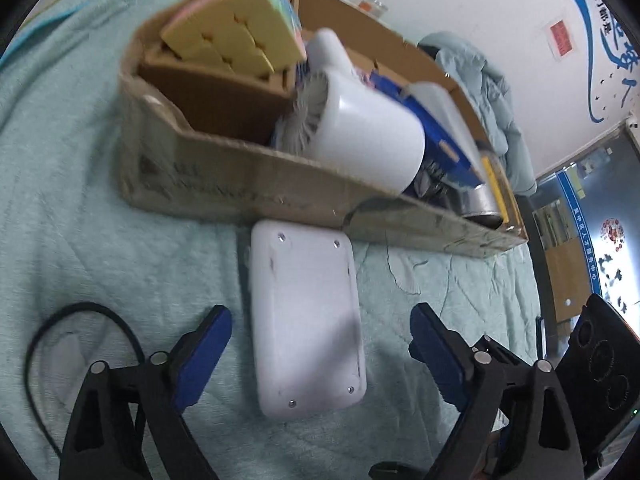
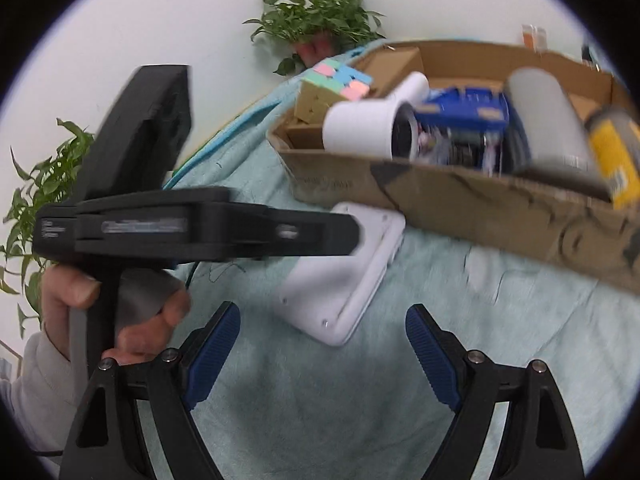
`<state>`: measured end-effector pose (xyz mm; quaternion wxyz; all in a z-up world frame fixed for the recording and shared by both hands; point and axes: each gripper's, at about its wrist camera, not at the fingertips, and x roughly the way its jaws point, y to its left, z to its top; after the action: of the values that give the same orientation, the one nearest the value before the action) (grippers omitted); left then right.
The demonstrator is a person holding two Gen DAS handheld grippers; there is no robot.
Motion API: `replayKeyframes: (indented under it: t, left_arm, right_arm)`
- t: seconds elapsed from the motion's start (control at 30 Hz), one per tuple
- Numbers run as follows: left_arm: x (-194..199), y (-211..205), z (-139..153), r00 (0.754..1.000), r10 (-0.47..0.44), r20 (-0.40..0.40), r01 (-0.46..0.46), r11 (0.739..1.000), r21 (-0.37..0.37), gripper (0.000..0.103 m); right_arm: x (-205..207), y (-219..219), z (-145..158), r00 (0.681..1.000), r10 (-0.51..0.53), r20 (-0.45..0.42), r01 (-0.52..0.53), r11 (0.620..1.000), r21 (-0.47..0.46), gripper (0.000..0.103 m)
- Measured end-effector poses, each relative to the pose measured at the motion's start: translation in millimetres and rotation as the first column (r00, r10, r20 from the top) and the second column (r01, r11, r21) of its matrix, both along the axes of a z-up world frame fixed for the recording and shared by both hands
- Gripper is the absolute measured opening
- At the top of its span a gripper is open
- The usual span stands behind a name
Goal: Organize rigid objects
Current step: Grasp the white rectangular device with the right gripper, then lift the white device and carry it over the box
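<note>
A flat white plastic device lies on the teal cloth just in front of a long cardboard box. My left gripper is open, with its blue pads on either side of the device and not touching it. The device also shows in the right wrist view, partly behind the left gripper's black body. My right gripper is open and empty above the cloth, short of the device. The box holds a pastel cube, a white fan-like cylinder, blue items and a yellow can.
The teal cloth covers the surface. A black cable loops at the left. Potted green plants stand by the white wall. A hand holds the left gripper's handle. A bunched teal cloth lies behind the box.
</note>
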<state>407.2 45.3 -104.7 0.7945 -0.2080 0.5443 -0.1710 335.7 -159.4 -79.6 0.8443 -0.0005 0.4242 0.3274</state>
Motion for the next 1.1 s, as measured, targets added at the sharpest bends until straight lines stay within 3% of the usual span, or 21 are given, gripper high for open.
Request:
replayKeyframes:
  t: [0.13, 0.23, 0.3, 0.37, 0.53, 0.63, 0.77, 0.83, 1.1]
  left_arm:
    - [-7, -21, -3, 0.998, -0.063, -0.005, 0.064, 0.997, 0.051, 0.080]
    - [-21, -34, -6, 0.993, -0.121, -0.016, 0.121, 0.993, -0.005, 0.078]
    - [-29, -44, -6, 0.988, -0.152, -0.007, 0.152, 0.988, -0.003, 0.075]
    - [-34, -44, -6, 0.992, -0.130, 0.007, 0.129, 0.992, 0.003, 0.073]
    - [-38, -26, -10, 0.998, -0.064, -0.016, 0.062, 0.996, -0.071, 0.061]
    - [-34, -29, -9, 0.998, -0.058, -0.013, 0.057, 0.998, -0.026, 0.049]
    - [-29, -23, -9, 0.999, -0.030, -0.012, 0.029, 0.999, -0.021, 0.036]
    - [-30, -18, -10, 1.000, -0.025, -0.013, 0.025, 0.999, -0.023, 0.035]
    - [-36, -27, 12, 0.999, -0.028, 0.035, 0.028, 1.000, 0.006, 0.034]
  right_arm:
    - [4, -4, -3, 1.000, -0.025, 0.001, 0.025, 1.000, 0.003, 0.085]
    - [7, -9, -5, 0.999, -0.040, -0.009, 0.040, 0.999, 0.000, 0.085]
    - [8, -12, -8, 0.999, -0.044, -0.012, 0.044, 0.999, -0.004, 0.085]
    - [8, -13, -9, 0.999, -0.047, -0.013, 0.047, 0.999, -0.015, 0.085]
    - [9, -8, -10, 0.999, -0.041, 0.001, 0.041, 0.998, -0.039, 0.085]
    - [13, 8, -16, 1.000, -0.025, 0.012, 0.027, 0.994, -0.105, 0.083]
    - [14, 28, -22, 0.998, -0.035, 0.046, 0.043, 0.981, -0.188, 0.074]
    - [14, 28, -25, 0.998, -0.046, 0.050, 0.055, 0.979, -0.198, 0.067]
    - [0, 12, -14, 0.993, -0.091, 0.071, 0.101, 0.984, -0.144, 0.067]
